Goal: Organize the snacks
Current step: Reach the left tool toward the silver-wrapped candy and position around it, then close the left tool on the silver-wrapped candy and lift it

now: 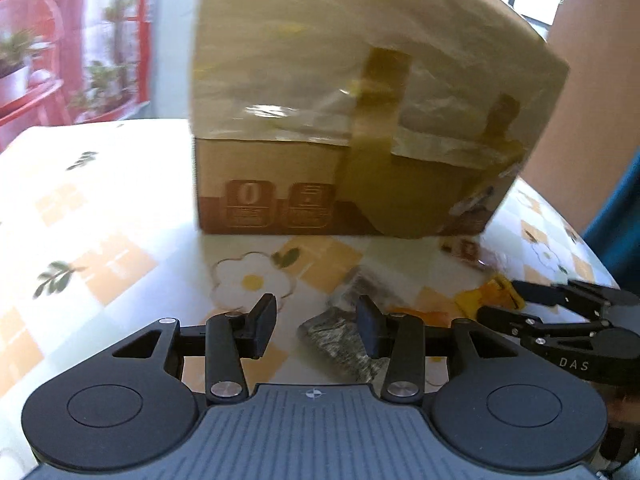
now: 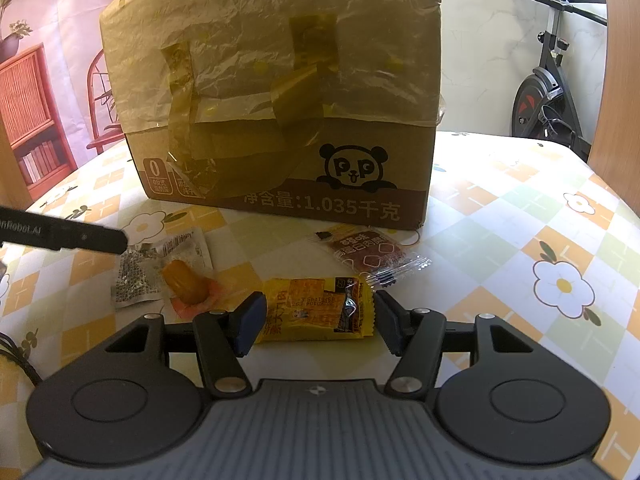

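Observation:
A tall cardboard box (image 1: 340, 120) (image 2: 280, 92), patched with film and tape, stands on the table. My left gripper (image 1: 316, 326) is open just in front of it, with a silver snack packet (image 1: 340, 340) (image 2: 136, 276) lying on the cloth under its right finger and untouched by the left one. My right gripper (image 2: 319, 322) (image 1: 516, 300) is shut on a yellow snack packet (image 2: 316, 312) (image 1: 492, 296) that rests flat on the table, a pad at each end. Beside it lie a clear packet with an orange snack (image 2: 186, 284) and a brown-red packet (image 2: 368, 256).
The table carries a checked cloth with flowers (image 2: 520, 208) (image 1: 100, 220). One finger of the left gripper (image 2: 92, 237) reaches in from the left over the silver packet. An exercise bike (image 2: 548, 80) stands behind the table on the right, and red shelves with plants (image 1: 32, 80) on the left.

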Available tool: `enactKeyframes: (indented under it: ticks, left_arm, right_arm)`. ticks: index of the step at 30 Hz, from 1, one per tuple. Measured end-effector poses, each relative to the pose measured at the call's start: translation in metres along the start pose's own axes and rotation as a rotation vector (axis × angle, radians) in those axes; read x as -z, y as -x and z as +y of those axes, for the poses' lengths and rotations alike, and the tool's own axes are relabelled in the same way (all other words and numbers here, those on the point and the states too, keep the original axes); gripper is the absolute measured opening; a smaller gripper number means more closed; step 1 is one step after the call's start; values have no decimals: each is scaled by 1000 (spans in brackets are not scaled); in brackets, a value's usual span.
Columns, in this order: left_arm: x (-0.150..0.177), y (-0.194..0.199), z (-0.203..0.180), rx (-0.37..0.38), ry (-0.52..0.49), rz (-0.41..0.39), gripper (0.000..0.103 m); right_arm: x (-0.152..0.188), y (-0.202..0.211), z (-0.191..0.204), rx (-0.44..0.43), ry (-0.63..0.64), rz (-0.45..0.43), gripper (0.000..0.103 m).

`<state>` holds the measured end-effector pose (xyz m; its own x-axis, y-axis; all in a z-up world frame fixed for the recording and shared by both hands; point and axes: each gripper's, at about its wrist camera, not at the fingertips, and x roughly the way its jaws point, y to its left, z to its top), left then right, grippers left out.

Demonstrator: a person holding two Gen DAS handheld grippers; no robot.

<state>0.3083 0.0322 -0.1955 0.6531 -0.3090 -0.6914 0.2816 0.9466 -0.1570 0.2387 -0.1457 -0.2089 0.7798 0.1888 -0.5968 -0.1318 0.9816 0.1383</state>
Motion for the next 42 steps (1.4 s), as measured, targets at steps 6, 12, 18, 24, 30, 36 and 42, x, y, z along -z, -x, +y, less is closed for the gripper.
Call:
enactKeyframes:
  ticks: [6, 12, 18, 24, 30, 36, 42]
  left_arm:
    - [-2, -16, -3, 48, -78, 41, 46]
    - [16, -7, -14, 64, -143, 45, 46]
    - [12, -7, -17, 43, -159, 47, 48]
    - [7, -15, -22, 9, -178, 41, 49]
    - [8, 2, -11, 8, -81, -13, 9]
    - [17, 8, -8, -9, -72, 13, 5]
    - [23, 11, -6, 21, -12, 42, 6]
  right_arm:
    - [0, 0, 0, -1, -2, 0, 62]
    - [0, 0, 0, -1, -2, 0, 62]
    - [0, 0, 0, -1, -2, 0, 62]
    - [0, 0, 0, 2, -1, 0, 62]
    - [0, -1, 1, 4, 2, -1, 62]
    - [1, 0, 0, 4, 2, -3, 61]
    - [2, 0, 1, 8, 6, -4, 61]
